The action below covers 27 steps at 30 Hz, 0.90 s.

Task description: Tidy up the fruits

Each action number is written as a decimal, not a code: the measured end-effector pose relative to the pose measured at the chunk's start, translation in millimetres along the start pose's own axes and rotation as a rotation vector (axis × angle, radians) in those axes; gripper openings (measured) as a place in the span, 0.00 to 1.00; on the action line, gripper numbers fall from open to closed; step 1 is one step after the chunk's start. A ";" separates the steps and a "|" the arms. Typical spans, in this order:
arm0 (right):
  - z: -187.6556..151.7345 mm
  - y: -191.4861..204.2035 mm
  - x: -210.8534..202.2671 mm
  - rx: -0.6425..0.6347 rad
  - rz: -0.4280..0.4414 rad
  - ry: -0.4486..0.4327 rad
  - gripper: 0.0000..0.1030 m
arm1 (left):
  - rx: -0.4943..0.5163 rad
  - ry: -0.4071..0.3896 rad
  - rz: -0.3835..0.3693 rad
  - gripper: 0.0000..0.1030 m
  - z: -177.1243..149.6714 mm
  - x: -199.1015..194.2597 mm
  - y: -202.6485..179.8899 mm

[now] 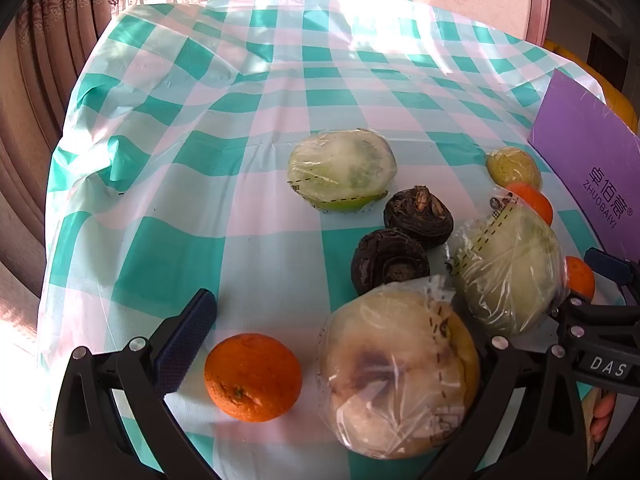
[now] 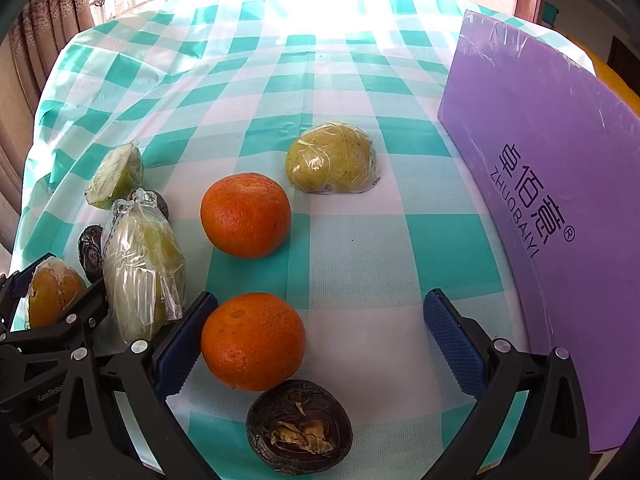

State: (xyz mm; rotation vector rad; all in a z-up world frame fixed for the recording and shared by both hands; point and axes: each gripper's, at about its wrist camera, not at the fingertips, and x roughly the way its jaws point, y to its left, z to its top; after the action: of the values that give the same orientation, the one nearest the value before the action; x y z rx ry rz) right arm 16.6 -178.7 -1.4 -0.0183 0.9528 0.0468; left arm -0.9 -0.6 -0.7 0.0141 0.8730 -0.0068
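Tools [image 1: 332, 344] over sunlit checked tablecloth [image 1: 240, 128], curtains [image 1: 60, 20]

Right hand-held gripper [image 2: 320, 344] spread wide, orange [image 2: 252, 341] between pads, untouched; purple box [image 2: 552, 184] right

Home: curtains [image 1: 44, 80], checked tablecloth [image 1: 240, 100]

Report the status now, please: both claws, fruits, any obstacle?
Left claw open, over an orange and a wrapped fruit. Right claw open, around another orange. Nothing held. Purple box at the right side, not blocking.
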 end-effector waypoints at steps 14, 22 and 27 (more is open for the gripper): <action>0.0 0.0 -0.1 0.000 0.000 0.000 0.96 | 0.000 0.000 0.000 0.99 -0.3 -0.1 -0.2; -0.6 0.8 -0.6 0.001 0.000 0.000 0.96 | 0.001 0.000 -0.003 0.99 -0.3 -0.4 -0.9; 0.2 1.7 0.4 -0.007 0.006 0.007 0.96 | 0.012 0.001 -0.035 0.98 -2.5 -4.5 0.5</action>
State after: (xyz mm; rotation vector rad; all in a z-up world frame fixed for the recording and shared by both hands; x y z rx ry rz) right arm 16.9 -177.1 -1.6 -0.0217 0.9599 0.0559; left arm -5.7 -0.1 1.2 0.0100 0.8743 -0.0447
